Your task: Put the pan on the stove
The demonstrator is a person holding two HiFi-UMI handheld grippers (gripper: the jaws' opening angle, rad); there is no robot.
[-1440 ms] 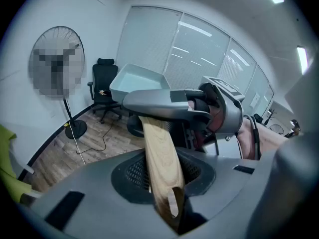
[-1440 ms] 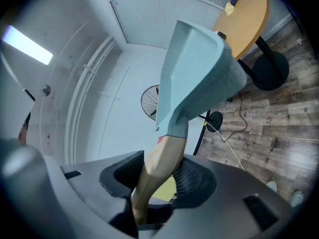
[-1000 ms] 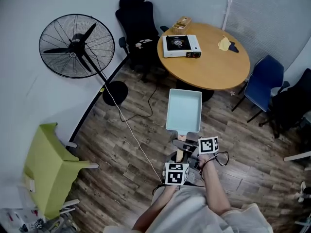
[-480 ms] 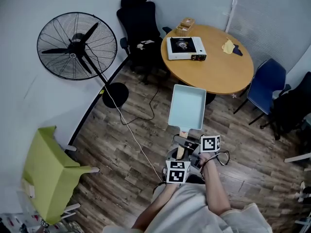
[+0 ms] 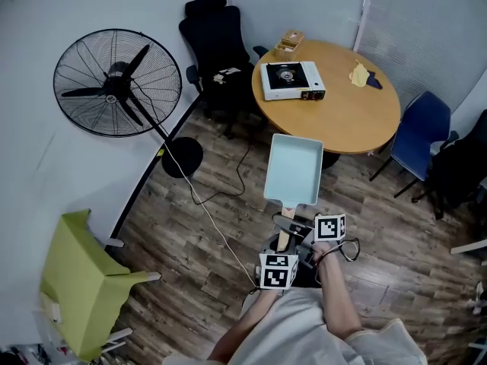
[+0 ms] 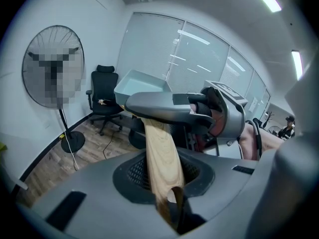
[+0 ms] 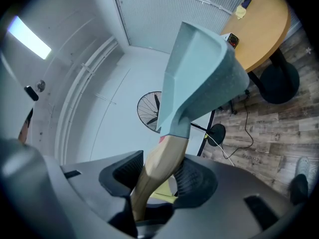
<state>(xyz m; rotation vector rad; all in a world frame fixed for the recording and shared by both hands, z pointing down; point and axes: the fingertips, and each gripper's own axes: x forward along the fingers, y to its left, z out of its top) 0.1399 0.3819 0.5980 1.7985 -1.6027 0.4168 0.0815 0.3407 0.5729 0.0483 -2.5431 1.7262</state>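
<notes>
The matte pale-blue rectangular pan (image 5: 293,169), deep-walled, hangs above the plank floor, well apart from the stove (image 5: 293,80) on the round wooden surface (image 5: 358,120). Left tool (image 6: 162,176) and right tool (image 7: 158,177) both clench its smooth wooden handle (image 6: 159,146).

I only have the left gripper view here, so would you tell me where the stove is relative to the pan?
Observer: The stove sits on the round table, ahead of the pan, which is held up in front of the table, not yet over the stove.
Operator: Thank you. Is the stove's top free?
Observer: Yes, the head view shows nothing on it; a yellow cloth lies apart from it on the table.
Operator: Is the other gripper holding too?
Observer: Yes, the right gripper view shows the right gripper with its jaws closed on the wooden handle.
</notes>
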